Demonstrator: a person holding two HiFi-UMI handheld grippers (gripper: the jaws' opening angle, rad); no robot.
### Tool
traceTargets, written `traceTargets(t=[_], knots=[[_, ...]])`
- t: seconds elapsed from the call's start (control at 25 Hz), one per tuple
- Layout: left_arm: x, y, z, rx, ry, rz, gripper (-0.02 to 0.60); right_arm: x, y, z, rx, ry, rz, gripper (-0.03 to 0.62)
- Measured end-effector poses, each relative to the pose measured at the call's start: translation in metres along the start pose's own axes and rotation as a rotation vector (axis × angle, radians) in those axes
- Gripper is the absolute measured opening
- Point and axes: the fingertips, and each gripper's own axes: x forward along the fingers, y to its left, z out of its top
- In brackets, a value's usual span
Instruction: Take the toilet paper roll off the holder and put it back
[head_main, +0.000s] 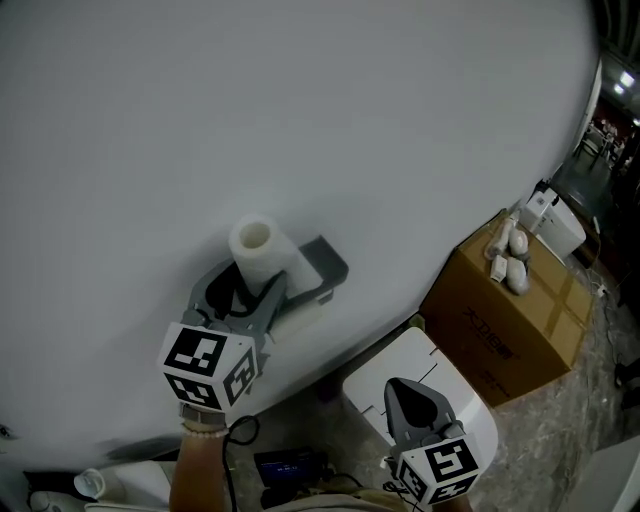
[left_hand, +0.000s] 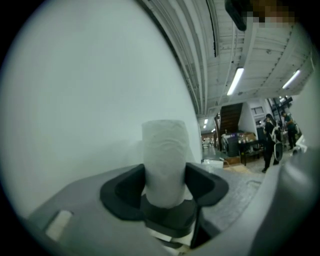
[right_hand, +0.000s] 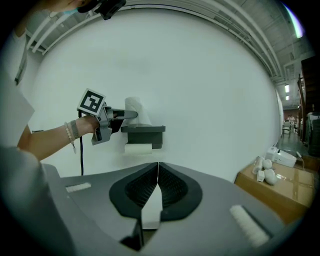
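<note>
White wall (head_main: 300, 100) behind left gripper (head_main: 245, 285) clamping toilet paper roll (head_main: 254, 245), right gripper (head_main: 408, 390) closed, empty

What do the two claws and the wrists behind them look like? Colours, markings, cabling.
The left claw and right claw are grey moulded shells with black liners; the right's pads are ribbed. Each bears a black-and-white marker cube: left cube, right cube. A black cable hangs from the left claw. The left wrist wears a pale bead bracelet, no sleeve.
</note>
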Motion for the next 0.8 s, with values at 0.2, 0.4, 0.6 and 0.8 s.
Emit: traceTargets(t=[0.2, 0.4, 0.6, 0.8], knots=[[0.006, -0.005, -0.014, 0.003, 0.039, -0.004, 0.242, -0.005, -0.005, -0.004, 0.011, 0.014, -0.028, 0.006], [0.005, -0.007, -0.023, -0.001, 0.062, -0.016, 0.245, -0.008, 0.000, -0.005, 0.010, 0.009, -0.035, 0.006], [-0.010, -0.012, -0.010, -0.005, 0.031, -0.031, 0.255, -0.018, 0.011, -0.005, 0.006, -0.002, -0.037, 0.006], [-0.038, -0.019, 0.001, -0.005, -0.006, -0.046, 0.255, -0.031, 0.025, -0.004, 0.005, -0.010, -0.051, 0.006]])
